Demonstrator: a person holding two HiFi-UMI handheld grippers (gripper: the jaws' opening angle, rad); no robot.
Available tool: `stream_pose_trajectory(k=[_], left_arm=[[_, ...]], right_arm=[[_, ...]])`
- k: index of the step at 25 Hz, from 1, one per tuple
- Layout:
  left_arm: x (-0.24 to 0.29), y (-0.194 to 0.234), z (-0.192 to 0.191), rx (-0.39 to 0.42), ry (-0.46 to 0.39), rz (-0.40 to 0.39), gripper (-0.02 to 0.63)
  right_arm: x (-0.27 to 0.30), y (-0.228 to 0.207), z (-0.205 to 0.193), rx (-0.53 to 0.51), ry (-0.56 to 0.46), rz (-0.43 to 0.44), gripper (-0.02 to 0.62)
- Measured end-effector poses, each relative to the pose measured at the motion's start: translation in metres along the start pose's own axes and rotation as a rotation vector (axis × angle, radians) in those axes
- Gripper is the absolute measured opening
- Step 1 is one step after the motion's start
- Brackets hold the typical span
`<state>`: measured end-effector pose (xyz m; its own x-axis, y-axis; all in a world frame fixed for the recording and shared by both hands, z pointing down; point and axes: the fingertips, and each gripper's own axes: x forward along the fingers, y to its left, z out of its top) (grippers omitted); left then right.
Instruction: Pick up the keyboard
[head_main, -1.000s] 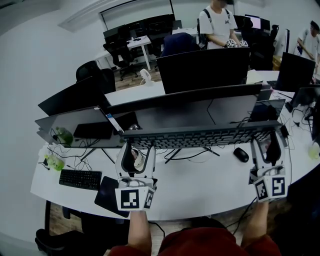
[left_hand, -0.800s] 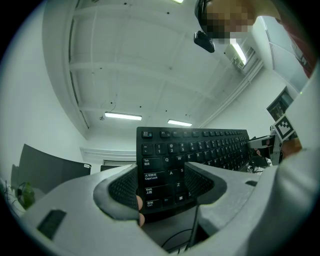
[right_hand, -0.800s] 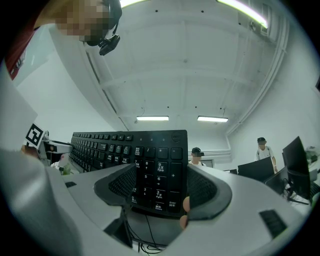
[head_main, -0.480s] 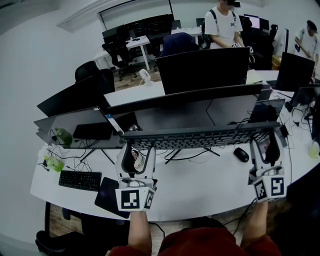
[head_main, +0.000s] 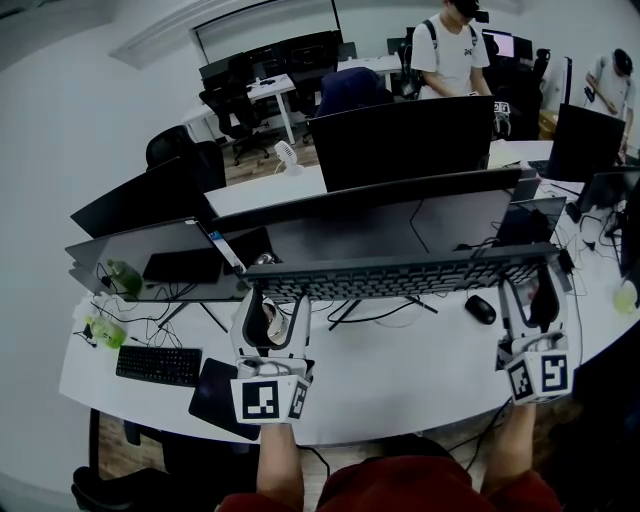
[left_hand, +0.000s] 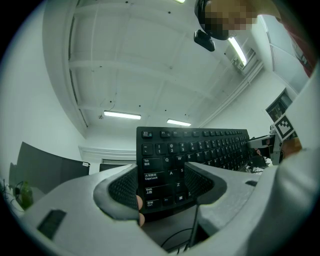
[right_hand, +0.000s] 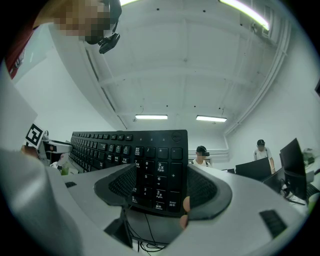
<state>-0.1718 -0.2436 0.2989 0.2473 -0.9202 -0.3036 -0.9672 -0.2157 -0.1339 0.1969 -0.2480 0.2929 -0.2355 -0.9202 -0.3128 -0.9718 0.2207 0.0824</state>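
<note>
A long black keyboard hangs in the air above the white desk, level and held at both ends. My left gripper is shut on its left end, and in the left gripper view the keyboard stands between the jaws, keys facing the camera. My right gripper is shut on the right end; the right gripper view shows the number pad end of the keyboard clamped between the jaws.
A black mouse lies on the desk under the keyboard, with cables beside it. Dark monitors stand just behind. A second keyboard and mouse pad lie at left. People stand at the back.
The keyboard and both grippers hold nearly still in the air. The head view has shifted slightly, and the person at the back has moved.
</note>
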Motion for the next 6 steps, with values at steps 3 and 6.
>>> stream_pose_trajectory(k=[3, 6], left_arm=[[0.0001, -0.0009, 0.0015, -0.001, -0.003, -0.004, 0.288], [-0.0005, -0.0014, 0.0021, -0.003, -0.001, -0.004, 0.288]], right_arm=[[-0.0016, -0.0007, 0.0022, -0.003, -0.001, -0.004, 0.311], [-0.0023, -0.0004, 0.0046, -0.005, 0.000, -0.004, 0.311]])
